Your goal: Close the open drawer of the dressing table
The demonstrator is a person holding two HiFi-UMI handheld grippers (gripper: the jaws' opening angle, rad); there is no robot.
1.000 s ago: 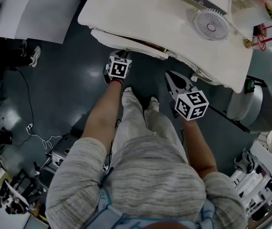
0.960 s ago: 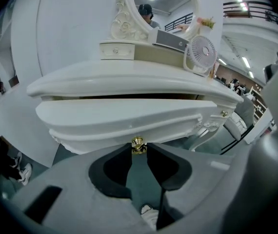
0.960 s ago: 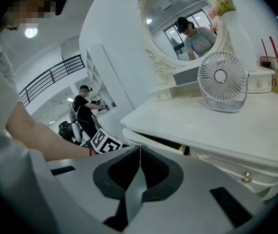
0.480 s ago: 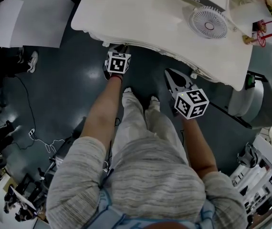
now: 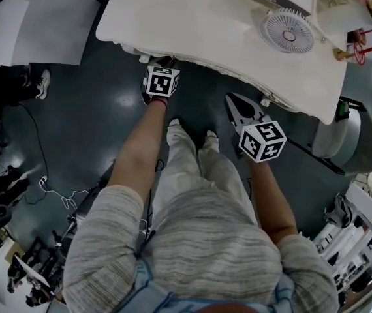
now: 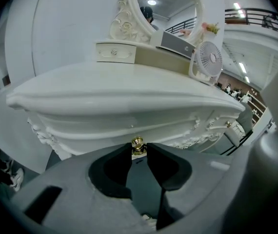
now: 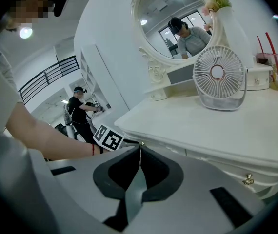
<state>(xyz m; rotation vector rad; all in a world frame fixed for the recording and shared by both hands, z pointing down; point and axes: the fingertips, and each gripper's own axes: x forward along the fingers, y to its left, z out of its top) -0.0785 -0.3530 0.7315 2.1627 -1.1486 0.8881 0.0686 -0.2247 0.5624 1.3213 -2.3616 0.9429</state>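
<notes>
The white dressing table (image 5: 225, 25) runs across the top of the head view. Its drawer front (image 6: 129, 126) sits pushed in under the tabletop edge. My left gripper (image 5: 162, 67) is right at that front edge, and its jaws (image 6: 139, 147) hold the small brass drawer knob (image 6: 138, 144) between their tips. My right gripper (image 5: 230, 100) hangs to the right, a little short of the table, shut with nothing in it (image 7: 140, 146). A second brass knob (image 7: 248, 179) shows on the table front further right.
On the tabletop stand a white desk fan (image 5: 288, 32), an oval mirror (image 7: 178, 18) and a cup with red straws (image 5: 356, 47). A grey rounded seat (image 5: 352, 142) stands at the right. Cables (image 5: 55, 191) lie on the dark floor. Another person (image 7: 83, 113) stands far off.
The drawer that stuck out below the tabletop has slid in. My left gripper moved forward to the table edge with it. The right gripper has barely moved.
</notes>
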